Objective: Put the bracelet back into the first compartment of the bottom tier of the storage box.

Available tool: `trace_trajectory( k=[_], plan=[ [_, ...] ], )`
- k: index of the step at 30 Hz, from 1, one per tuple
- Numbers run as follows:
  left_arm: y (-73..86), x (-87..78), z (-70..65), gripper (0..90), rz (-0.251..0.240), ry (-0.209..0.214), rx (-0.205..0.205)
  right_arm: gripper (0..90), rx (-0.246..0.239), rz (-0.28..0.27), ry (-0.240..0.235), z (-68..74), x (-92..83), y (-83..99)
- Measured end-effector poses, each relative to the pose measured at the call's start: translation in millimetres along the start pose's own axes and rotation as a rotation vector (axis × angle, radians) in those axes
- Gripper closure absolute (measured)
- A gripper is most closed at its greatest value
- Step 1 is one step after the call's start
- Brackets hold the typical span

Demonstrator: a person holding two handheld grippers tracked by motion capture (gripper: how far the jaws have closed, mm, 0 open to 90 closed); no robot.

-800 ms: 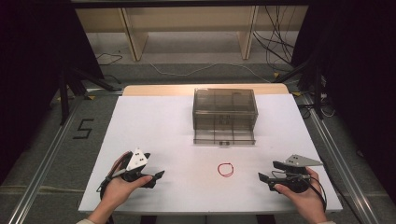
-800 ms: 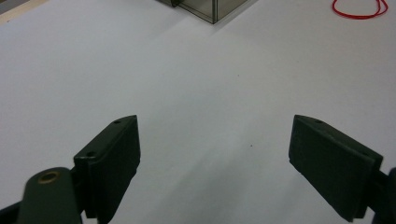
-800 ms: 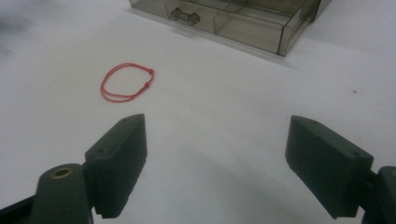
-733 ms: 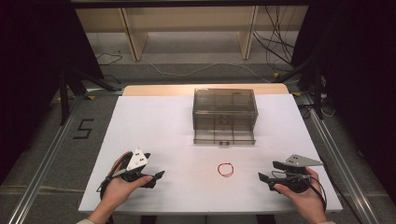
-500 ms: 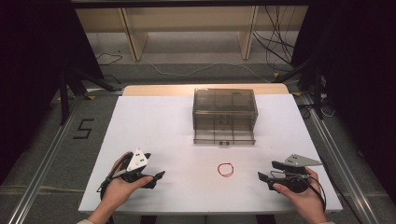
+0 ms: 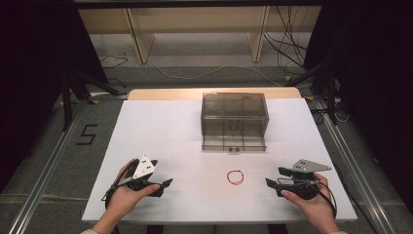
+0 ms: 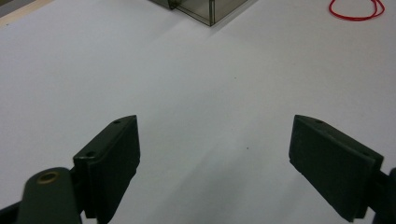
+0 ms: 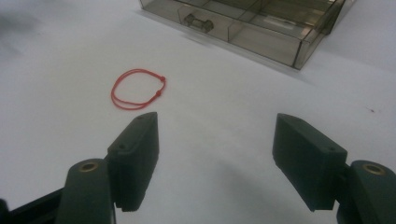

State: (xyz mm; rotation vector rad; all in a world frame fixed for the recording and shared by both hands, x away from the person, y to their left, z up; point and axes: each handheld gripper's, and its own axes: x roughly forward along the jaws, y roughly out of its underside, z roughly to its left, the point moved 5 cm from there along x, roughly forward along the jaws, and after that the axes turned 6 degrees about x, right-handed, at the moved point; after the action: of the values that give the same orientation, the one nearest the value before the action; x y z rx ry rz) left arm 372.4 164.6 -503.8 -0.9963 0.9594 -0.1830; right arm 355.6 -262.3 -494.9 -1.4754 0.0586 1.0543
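Observation:
A red string loop [image 6: 235, 177] lies flat on the white tabletop [image 6: 165, 131], between my two grippers and toward the near edge. My left gripper [image 6: 164, 186] rests in a hand at the near left, jaws pointing right at the loop and standing open on nothing. My right gripper [image 6: 274, 177] rests in the other hand at the near right, open, its jaws aimed left. In the right gripper view the loop [image 8: 137, 89] lies just beyond the left jaw of the gripper [image 8: 215, 135]. The left gripper view shows the loop [image 7: 357, 9] far off, past the open gripper [image 7: 215, 140].
A smoky see-through drawer box [image 6: 234, 119] stands mid-table behind the loop, its bottom drawer [image 6: 234, 143] pulled out a little; its handle [image 8: 198, 21] faces me. A wooden strip [image 6: 160, 94] runs along the far edge. Cables lie on the floor beyond.

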Motion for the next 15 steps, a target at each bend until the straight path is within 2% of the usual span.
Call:
trace_trajectory(
  k=[7, 15],
  plan=[
    [-0.1, 0.5, 0.0, 16.3, 0.0, 0.002, -0.001, 33.8, -0.02, -0.002, -0.007, 2.0, 3.8, -4.7],
    [-1.1, 0.5, -0.7, 16.3, -0.002, 0.0, 0.001, 34.3, -0.035, 0.019, -0.019, 6.6, 11.7, -12.8]
  ],
)
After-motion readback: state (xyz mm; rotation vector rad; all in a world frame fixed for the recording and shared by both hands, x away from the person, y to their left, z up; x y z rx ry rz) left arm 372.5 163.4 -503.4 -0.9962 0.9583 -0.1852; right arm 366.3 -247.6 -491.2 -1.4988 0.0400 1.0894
